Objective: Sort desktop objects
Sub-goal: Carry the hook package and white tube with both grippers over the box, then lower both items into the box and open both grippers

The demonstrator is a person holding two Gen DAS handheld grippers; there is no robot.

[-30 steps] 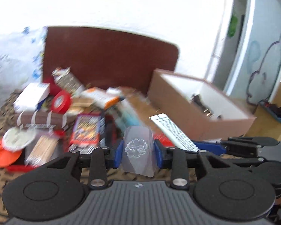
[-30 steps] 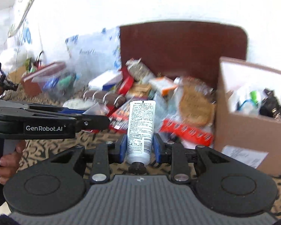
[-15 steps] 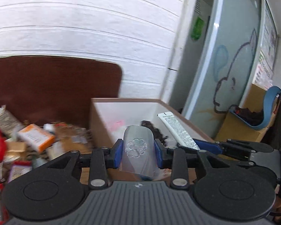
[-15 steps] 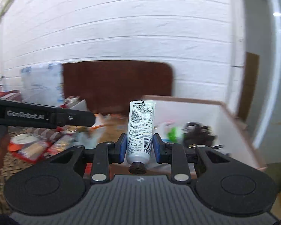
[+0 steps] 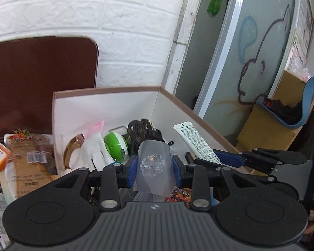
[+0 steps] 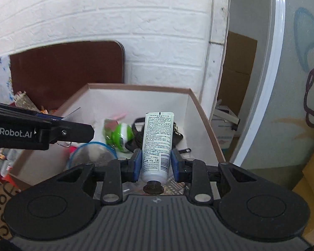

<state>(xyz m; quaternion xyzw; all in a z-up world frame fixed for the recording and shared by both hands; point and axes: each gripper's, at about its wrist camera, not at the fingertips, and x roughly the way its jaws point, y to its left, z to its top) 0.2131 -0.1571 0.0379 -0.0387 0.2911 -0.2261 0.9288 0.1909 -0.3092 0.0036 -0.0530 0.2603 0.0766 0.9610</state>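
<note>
My left gripper [image 5: 153, 168] is shut on a clear plastic packet with a flower-shaped piece [image 5: 153, 167] and holds it over the near edge of the open cardboard box [image 5: 106, 89]. My right gripper [image 6: 156, 164] is shut on a white tube with a black cap [image 6: 157, 144], held upright above the same box [image 6: 140, 87]. The tube also shows at the right in the left wrist view [image 5: 195, 141]. The left gripper's side shows at the left in the right wrist view [image 6: 41, 131].
The box holds a green and white round gadget [image 5: 115, 146], a black strap [image 5: 144, 130], a white glove [image 5: 94, 148] and a blue-rimmed lid [image 6: 92, 152]. Snack packets [image 5: 27, 159] lie left of the box. A brown board [image 5: 41, 79] leans on the brick wall.
Both grippers have swung right from the pile of snacks and moved in over the cardboard box, each keeping its object.
</note>
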